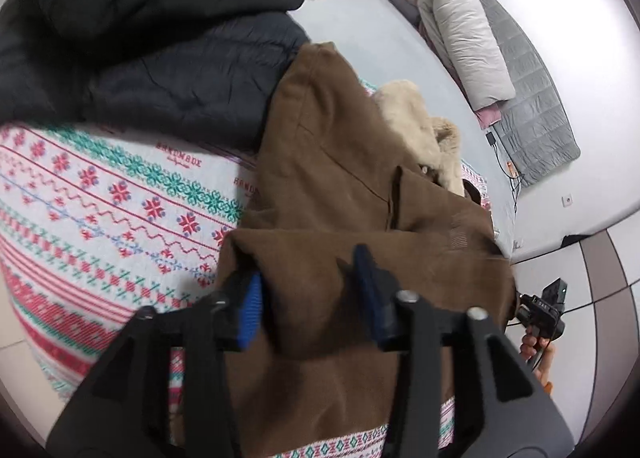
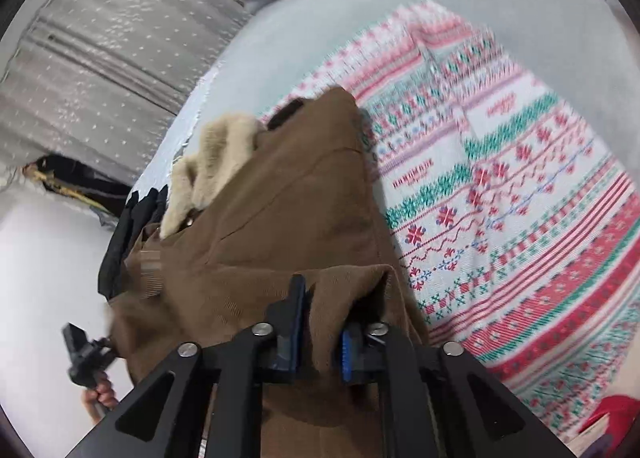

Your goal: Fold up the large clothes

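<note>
A brown coat [image 1: 340, 177] with a beige fur collar [image 1: 416, 117] lies on a patterned blanket [image 1: 100, 197], its lower part folded up over the body. My left gripper [image 1: 308, 298] stands open over the folded hem, with brown cloth lying loose between its blue pads. In the right wrist view the same coat [image 2: 280, 217] and collar [image 2: 216, 153] show. My right gripper [image 2: 320, 334] has its jaws slightly apart around a bunch of the hem, and the pads do not clearly press on it. Each gripper appears at the edge of the other's view, held in a hand [image 1: 536, 350].
Folded black padded jackets [image 1: 160, 17] are stacked on the bed just left of the coat. A pale pillow [image 1: 460, 29] and a grey quilted mat [image 1: 532, 97] lie at the far side, with cables [image 1: 508, 169]. The blanket [image 2: 500, 197] spreads right of the coat. A tiled floor [image 1: 600, 278] borders the bed.
</note>
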{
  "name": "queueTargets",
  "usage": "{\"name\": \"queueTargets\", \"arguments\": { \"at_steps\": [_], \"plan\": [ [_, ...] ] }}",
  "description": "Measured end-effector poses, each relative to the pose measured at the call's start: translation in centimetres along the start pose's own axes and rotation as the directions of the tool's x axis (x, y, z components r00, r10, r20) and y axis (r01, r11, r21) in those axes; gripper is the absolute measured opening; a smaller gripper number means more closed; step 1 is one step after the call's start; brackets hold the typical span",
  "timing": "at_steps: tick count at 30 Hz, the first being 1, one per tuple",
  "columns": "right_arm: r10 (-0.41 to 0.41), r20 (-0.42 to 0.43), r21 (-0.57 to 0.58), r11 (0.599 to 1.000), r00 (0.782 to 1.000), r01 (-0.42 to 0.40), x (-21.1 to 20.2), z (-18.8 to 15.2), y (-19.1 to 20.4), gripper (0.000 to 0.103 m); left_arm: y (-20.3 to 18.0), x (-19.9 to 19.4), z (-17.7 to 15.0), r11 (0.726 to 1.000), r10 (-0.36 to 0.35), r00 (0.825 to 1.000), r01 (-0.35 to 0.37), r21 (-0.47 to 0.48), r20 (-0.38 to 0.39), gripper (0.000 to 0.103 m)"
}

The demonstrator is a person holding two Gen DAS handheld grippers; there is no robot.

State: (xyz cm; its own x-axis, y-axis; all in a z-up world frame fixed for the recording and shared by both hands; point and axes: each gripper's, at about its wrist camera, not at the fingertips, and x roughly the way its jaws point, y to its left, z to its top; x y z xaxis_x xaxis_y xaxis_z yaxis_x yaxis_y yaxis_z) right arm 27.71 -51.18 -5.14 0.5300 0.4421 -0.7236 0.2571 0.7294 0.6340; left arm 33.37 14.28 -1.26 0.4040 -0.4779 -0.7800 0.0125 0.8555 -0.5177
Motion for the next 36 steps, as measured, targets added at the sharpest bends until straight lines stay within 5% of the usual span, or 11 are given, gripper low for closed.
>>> {"name": "queueTargets", "arguments": {
  "at_steps": [4, 8, 11, 14, 17, 20, 23, 25, 27, 33, 36],
  "plan": [
    [0.096, -0.010, 0.027, 0.995, 0.995, -0.096, -0.1, 0.5, -1.4, 0.025, -0.5, -1.7, -0.1, 0.998, -0.028, 0.999, 0.026, 0.061, 0.030, 0.076],
    [0.099, 0.051, -0.063, 0.993, 0.994, -0.096, -3.0, 0.5, -1.1, 0.042, -1.5, -3.9, -0.7, 0.972, 0.054, 0.992, -0.078, 0.224, 0.111, 0.083],
    [0.081, 0.140, -0.154, 0.986, 0.987, -0.059, -5.5, 0.4, -0.5, 0.056, -1.8, -3.6, -1.0, 0.921, 0.141, 0.982, -0.177, 0.346, 0.127, 0.083],
    [0.001, 0.175, -0.263, 0.964, 0.985, 0.046, -6.2, 0.0, 0.5, 0.058, -2.1, -1.6, -2.0, 0.822, 0.274, 0.952, -0.304, 0.482, 0.133, 0.083],
    [-0.134, 0.130, -0.387, 0.905, 0.982, 0.175, -4.5, -0.6, 1.5, 0.059, -2.6, 0.9, -2.5, 0.763, 0.312, 0.945, -0.313, 0.565, 0.102, 0.083],
    [-0.194, 0.111, -0.456, 0.862, 0.975, 0.223, -1.7, -0.7, 2.9, 0.059, -3.8, 2.9, -2.0, 0.763, 0.275, 0.958, -0.267, 0.589, 0.079, 0.083],
    [-0.222, 0.135, -0.486, 0.835, 0.966, 0.260, 1.3, 0.1, 4.5, 0.059, -5.3, 4.1, -0.9, 0.801, 0.231, 0.969, -0.239, 0.549, 0.084, 0.071],
    [-0.250, 0.185, -0.485, 0.818, 0.950, 0.310, 2.8, 0.5, 5.5, 0.053, -6.3, 3.7, -0.4, 0.817, 0.217, 0.967, -0.255, 0.517, 0.133, 0.036],
    [-0.251, 0.220, -0.481, 0.813, 0.943, 0.329, 3.6, 1.0, 6.5, 0.008, -7.2, 2.9, 0.1, 0.819, 0.224, 0.958, -0.286, 0.497, 0.181, 0.013],
    [-0.279, 0.373, -0.474, 0.762, 0.885, 0.441, 2.0, 2.0, 9.6, 0.007, -9.2, -1.0, 1.9, 0.824, 0.159, 0.942, -0.292, 0.486, 0.295, 0.012],
    [-0.271, 0.436, -0.437, 0.770, 0.858, 0.465, 0.6, 3.8, 10.7, 0.007, -10.4, -2.2, 3.8, 0.825, 0.134, 0.919, -0.311, 0.472, 0.372, 0.012]
  ]
}}
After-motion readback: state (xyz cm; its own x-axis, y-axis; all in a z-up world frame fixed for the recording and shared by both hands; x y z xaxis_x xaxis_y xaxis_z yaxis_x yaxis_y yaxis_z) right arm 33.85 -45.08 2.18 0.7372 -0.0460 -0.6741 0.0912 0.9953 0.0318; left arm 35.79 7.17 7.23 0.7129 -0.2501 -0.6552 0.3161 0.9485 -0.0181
